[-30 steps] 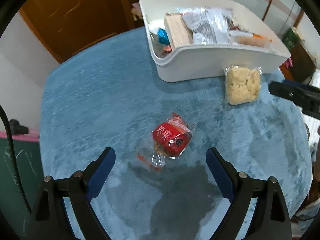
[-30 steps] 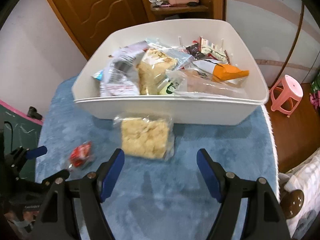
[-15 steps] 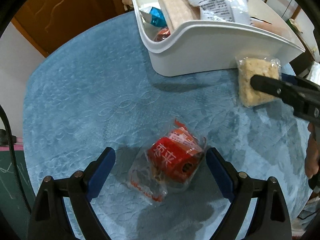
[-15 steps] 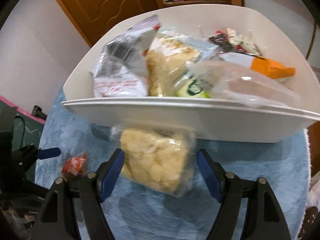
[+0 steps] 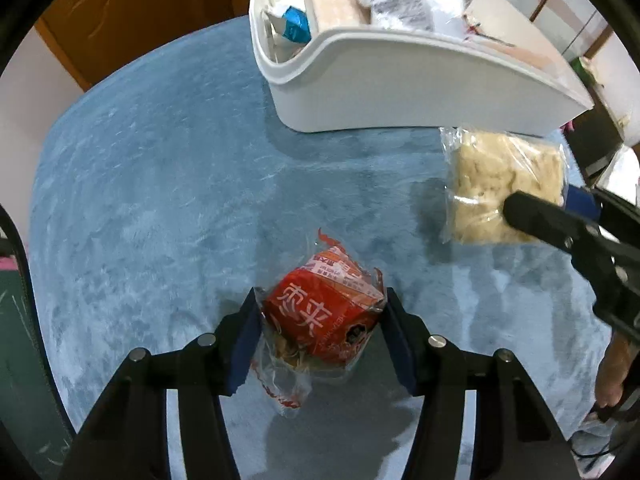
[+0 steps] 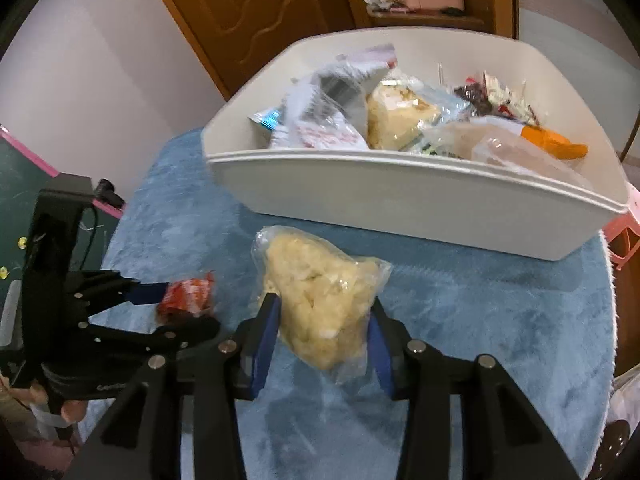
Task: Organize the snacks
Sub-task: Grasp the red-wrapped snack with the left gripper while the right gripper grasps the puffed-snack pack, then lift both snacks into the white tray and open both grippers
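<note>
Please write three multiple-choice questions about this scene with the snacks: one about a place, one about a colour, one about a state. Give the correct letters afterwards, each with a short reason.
1. Where does the pale crumbly snack pack lie?
A. inside the white bin
B. on the blue cloth in front of the white bin
C. on the floor

2. What colour is the small snack pack between the left gripper's fingers?
A. red
B. green
C. purple

3. What is the state of the right gripper?
A. wide open above the bin
B. out of view
C. shut on the pale pack

Answers: 1 B, it rests on the blue cloth just before the white bin. 2 A, its wrapper is red with white characters. 3 C, both blue pads press the pack's sides.
</note>
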Tool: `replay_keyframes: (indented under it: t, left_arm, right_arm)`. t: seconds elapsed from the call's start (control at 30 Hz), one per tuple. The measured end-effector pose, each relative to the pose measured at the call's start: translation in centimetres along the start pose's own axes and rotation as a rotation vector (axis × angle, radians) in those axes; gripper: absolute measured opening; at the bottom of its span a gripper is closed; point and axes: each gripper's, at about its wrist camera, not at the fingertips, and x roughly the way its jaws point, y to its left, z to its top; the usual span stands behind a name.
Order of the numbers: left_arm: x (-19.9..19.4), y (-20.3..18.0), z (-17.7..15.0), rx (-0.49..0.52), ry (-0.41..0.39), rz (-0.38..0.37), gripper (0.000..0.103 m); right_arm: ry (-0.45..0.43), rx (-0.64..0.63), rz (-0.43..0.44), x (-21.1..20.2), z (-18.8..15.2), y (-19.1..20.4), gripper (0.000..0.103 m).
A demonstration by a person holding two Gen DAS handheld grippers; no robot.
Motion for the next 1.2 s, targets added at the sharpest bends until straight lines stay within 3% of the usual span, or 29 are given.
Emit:
replay_keyframes:
  t: [0.33, 0.7, 0.93, 1.13, 1.2]
  left_arm:
    - [-10.0, -2.4, 1.8, -0.034, -0.186, -0.051, 0.055]
    - [-20.9, -7.4, 11.6, 0.076, -0.436, -0.085, 0.056]
    - [-21.5, -9.2, 18.9, 0.053, -0.491, -0.070, 0.056]
    - [-17.3, -9.9, 22.0, 0.036, -0.460, -0.001, 0.056]
    - [-15.6, -10.1, 22.4, 0.040, -0.434, 0.036, 0.062]
  right_arm:
    - [-0.162, -0.020, -0.034, -9.2, 1.2, 1.1, 0.042]
    - [-0.363, 0.056, -0.214, -17.8, 8.8, -0.7, 0.043]
    - [-0.438, 0.094, -0.350, -19.2, 13.9, -2.6, 0.043]
    - [-0.353, 0.086, -0.416, -15.8, 15.7, -4.6, 0.044]
    - [-0.306, 0.075, -0.422, -13.9, 15.6, -4.9, 0.045]
